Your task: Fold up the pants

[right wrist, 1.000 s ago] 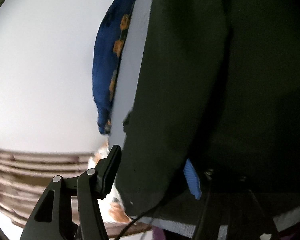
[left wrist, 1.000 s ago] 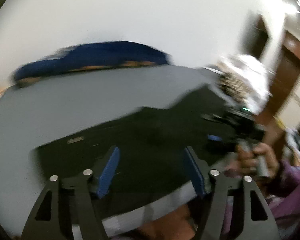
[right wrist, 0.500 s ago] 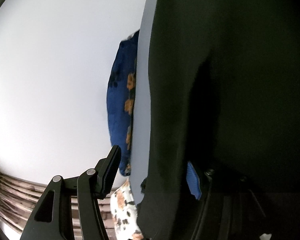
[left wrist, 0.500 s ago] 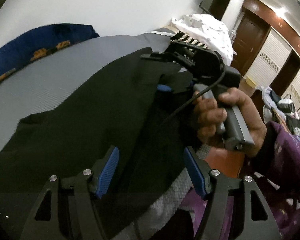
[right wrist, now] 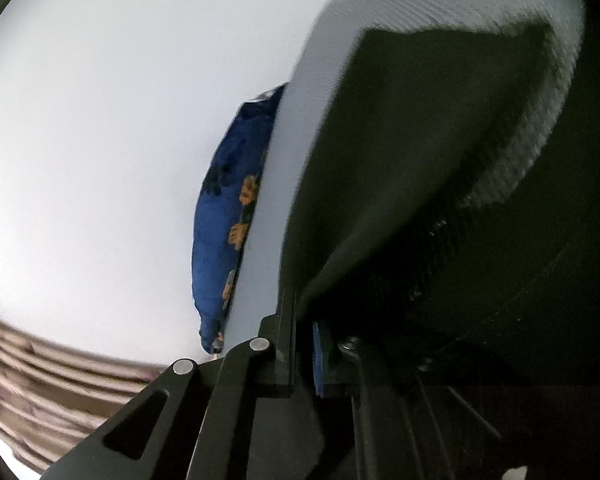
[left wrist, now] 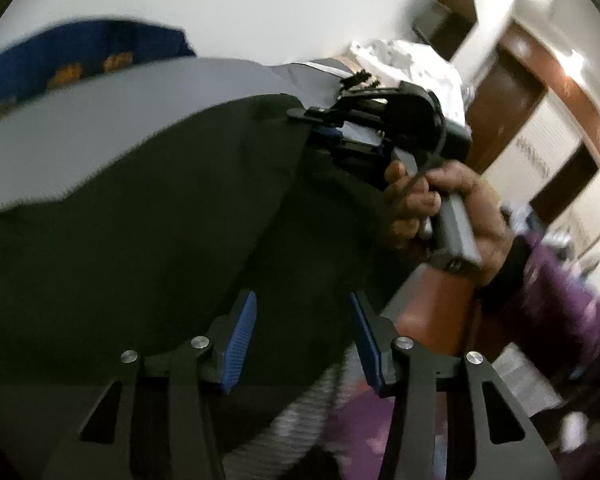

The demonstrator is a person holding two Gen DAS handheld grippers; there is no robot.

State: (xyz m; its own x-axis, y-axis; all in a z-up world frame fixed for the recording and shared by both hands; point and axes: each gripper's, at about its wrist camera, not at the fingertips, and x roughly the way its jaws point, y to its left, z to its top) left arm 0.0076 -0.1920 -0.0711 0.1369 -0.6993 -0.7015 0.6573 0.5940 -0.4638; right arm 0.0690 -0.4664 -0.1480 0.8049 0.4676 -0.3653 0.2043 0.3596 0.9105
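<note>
1. Dark pants are lying across the grey bed, one edge lifting.
2. Right gripper, jaws just closing, is clamping that edge; a shallow bite is risking slippage.
3. Left gripper, jaws closing yet apart over cloth, is risking gathering extra layers.

R gripper jaws just closed, clamped on dark pants edge; blue pillow beside grey sheet.

Right hand-held gripper — clamped (tight)
</note>
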